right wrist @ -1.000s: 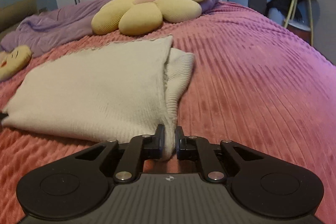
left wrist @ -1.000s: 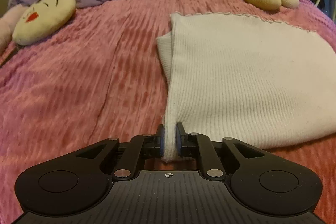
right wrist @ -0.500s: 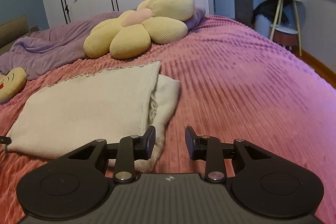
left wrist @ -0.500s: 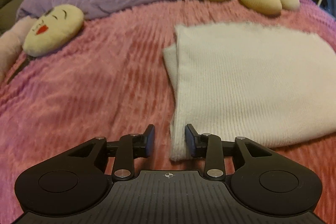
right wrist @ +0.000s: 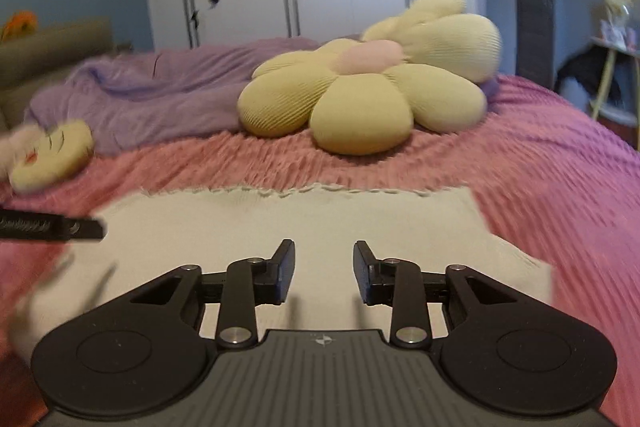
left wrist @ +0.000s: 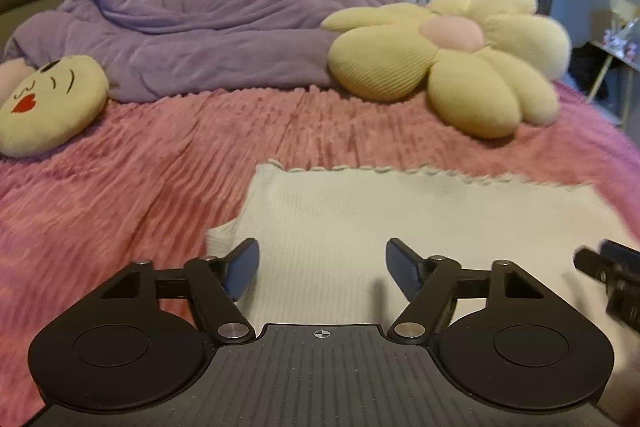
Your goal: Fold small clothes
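- Left wrist view shows the left gripper [left wrist: 322,269] with its jaws spread wide and nothing between them. They have just been opening, and they let go of the cream knit top [left wrist: 400,219].
- Right wrist view shows the right gripper [right wrist: 324,277] with its jaws partly apart, a smaller gap than the left one. They have just been opening too, and only air is between them.
- The cream knit top [right wrist: 280,223] lies flat and folded on the pink bedspread [left wrist: 140,167]. It is in front of both grippers, and the flower pillow [left wrist: 448,63] sits well behind it.
- The fold looks laid down, so I think the step now is to let go and move in for the next fold.
- To do it well, keep both grippers up off the cloth while they move, so the fold does not get dragged open.
- Pick spots on the two ends of one edge, so the cloth lifts evenly.
- Close each gripper on all the layers there, not just the top one.
- A bit of the cloth pokes out at the left side. It may slip loose, so tuck it in or catch it too.
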`<action>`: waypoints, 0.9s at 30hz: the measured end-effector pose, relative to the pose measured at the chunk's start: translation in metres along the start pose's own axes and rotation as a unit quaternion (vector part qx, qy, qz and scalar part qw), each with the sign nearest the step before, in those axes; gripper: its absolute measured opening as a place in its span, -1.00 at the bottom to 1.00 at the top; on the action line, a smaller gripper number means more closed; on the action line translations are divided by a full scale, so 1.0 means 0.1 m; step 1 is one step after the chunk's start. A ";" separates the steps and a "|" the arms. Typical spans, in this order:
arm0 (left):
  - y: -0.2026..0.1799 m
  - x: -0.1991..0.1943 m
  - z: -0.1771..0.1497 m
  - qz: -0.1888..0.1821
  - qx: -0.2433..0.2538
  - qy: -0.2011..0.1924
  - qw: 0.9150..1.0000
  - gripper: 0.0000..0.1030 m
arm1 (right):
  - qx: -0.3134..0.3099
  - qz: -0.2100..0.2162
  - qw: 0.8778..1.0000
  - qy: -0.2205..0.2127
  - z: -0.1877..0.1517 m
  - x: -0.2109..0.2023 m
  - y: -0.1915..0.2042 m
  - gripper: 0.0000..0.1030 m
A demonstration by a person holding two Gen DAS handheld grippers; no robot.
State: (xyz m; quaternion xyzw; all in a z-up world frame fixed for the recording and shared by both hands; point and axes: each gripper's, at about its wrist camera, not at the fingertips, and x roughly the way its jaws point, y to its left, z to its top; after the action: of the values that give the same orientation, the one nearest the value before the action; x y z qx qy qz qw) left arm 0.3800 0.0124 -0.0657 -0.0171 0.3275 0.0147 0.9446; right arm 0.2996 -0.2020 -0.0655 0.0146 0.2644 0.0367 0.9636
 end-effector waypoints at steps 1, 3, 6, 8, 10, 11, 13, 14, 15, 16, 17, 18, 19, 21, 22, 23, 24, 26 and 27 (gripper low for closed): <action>-0.03 0.12 -0.06 0.013 0.014 0.006 1.000 0.58 | -0.021 -0.018 1.000 0.014 -0.06 0.12 0.03 -0.29; -0.03 0.30 -0.24 0.028 0.034 0.011 0.999 0.66 | -0.043 -0.047 0.997 0.038 -0.24 0.29 -0.04 -0.25; 0.12 0.26 -0.33 0.021 0.013 -0.019 1.000 0.76 | 0.017 -0.022 0.999 0.016 -0.27 0.20 -0.32 -0.25; 0.30 0.19 -0.31 0.027 -0.026 -0.016 0.999 0.75 | 0.025 -0.024 0.999 0.013 -0.27 0.16 -0.45 -0.30; 0.52 0.15 -0.33 0.033 -0.048 -0.009 0.998 0.76 | 0.029 -0.027 0.999 0.009 -0.27 0.08 -0.58 -0.35; 0.62 0.10 -0.34 0.031 -0.055 -0.007 0.998 0.76 | 0.017 -0.038 0.999 0.008 -0.27 0.05 -0.60 -0.35; 0.77 -0.07 -0.36 0.058 -0.055 -0.020 0.997 0.72 | -0.012 -0.073 0.997 0.009 -0.30 -0.04 -0.66 -0.35; 0.82 -0.18 -0.37 0.084 -0.055 -0.031 0.994 0.57 | -0.025 -0.100 0.994 0.019 -0.30 -0.07 -0.69 -0.35; 0.90 -0.27 -0.37 0.102 -0.061 -0.034 0.992 0.57 | -0.029 -0.110 0.993 0.020 -0.29 -0.12 -0.70 -0.16; 1.00 -0.34 -0.36 0.085 -0.078 -0.028 0.993 0.57 | -0.028 -0.134 0.990 0.020 -0.29 -0.21 -0.70 -0.09; 1.11 -0.39 -0.36 0.061 -0.100 -0.014 0.993 0.57 | -0.029 -0.141 0.989 0.018 -0.29 -0.30 -0.69 -0.09; 1.19 -0.40 -0.37 0.031 -0.124 0.008 0.992 0.57 | -0.032 -0.138 0.990 0.016 -0.31 -0.39 -0.65 -0.09; 1.24 -0.40 -0.39 -0.003 -0.140 0.035 0.989 0.57 | -0.035 -0.132 0.991 0.012 -0.33 -0.49 -0.57 -0.09; 1.23 -0.37 -0.43 -0.052 -0.148 0.069 0.985 0.57 | -0.040 -0.090 0.995 -0.001 -0.37 -0.67 -0.37 -0.10; 1.21 -0.36 -0.45 -0.069 -0.145 0.080 0.984 0.57 | -0.042 -0.070 0.997 -0.006 -0.39 -0.73 -0.26 -0.10; 1.19 -0.34 -0.46 -0.078 -0.144 0.086 0.983 0.57 | -0.044 -0.047 0.998 -0.007 -0.41 -0.76 -0.16 -0.14; 1.17 -0.32 -0.47 -0.087 -0.145 0.086 0.982 0.57 | -0.044 -0.023 0.999 -0.003 -0.43 -0.79 -0.05 -0.16; 1.17 -0.27 -0.46 -0.107 -0.153 0.098 0.978 0.57 | -0.043 0.017 0.999 0.006 -0.47 -0.81 0.15 -0.31; 1.18 -0.25 -0.46 -0.117 -0.161 0.106 0.974 0.57 | -0.051 0.031 0.998 0.012 -0.48 -0.81 0.24 -0.42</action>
State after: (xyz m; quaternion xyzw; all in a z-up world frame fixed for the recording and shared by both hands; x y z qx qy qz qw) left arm 0.3272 0.1279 -0.0884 -0.2090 0.4145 -0.0455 0.8845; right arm 0.2045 -0.1837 -0.0648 -0.0270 0.2730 0.0807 0.9582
